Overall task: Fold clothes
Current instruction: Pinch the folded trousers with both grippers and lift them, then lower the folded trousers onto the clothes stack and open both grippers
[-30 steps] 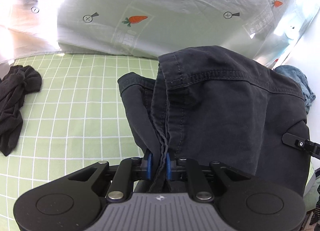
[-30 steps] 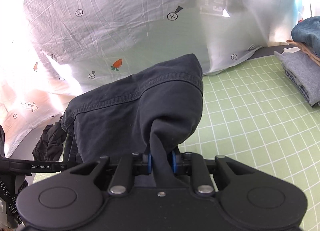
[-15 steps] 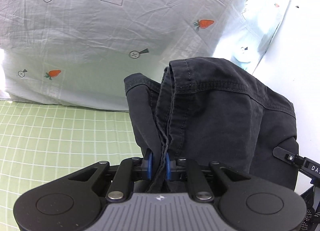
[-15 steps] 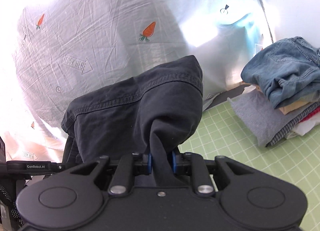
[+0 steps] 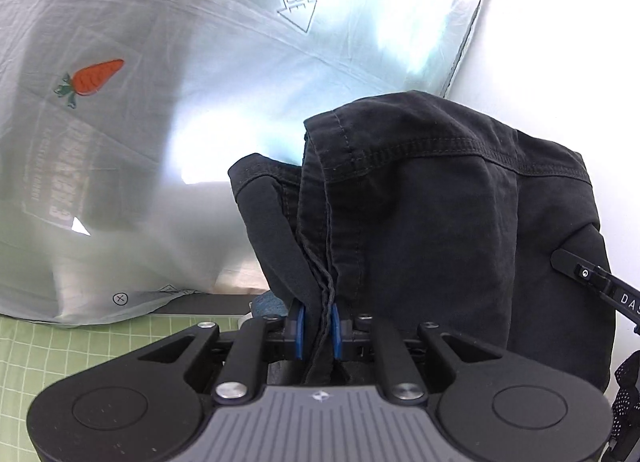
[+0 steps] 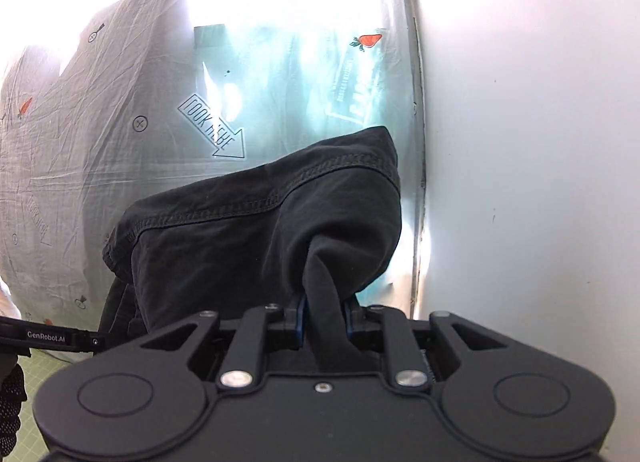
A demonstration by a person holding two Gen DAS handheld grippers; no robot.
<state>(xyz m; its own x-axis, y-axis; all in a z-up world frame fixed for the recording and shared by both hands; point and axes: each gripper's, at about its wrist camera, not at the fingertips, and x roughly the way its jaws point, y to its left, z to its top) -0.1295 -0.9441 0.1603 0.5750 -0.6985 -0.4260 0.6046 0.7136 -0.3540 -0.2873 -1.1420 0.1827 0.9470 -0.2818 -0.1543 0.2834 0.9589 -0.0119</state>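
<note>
Ahead, both tools — left (image 5: pixel 316 326), right (image 6: pixel 325 320) — clamp the black garment (image 5: pixel 440 222), blocking the carrot-print sheet (image 5: pixel 160 102), perhaps backlit.

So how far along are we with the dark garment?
Done: left gripper and right gripper are each shut on the black garment, bunched in the air. In hand: carrying it. Left: no fold is visible; it still needs laying on the green grid mat.

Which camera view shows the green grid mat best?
The left wrist view. The mat fills the lower left corner there, its white grid lines clear, below the hanging sheet. The right wrist view shows only a small sliver of mat at the lower left edge.
</note>
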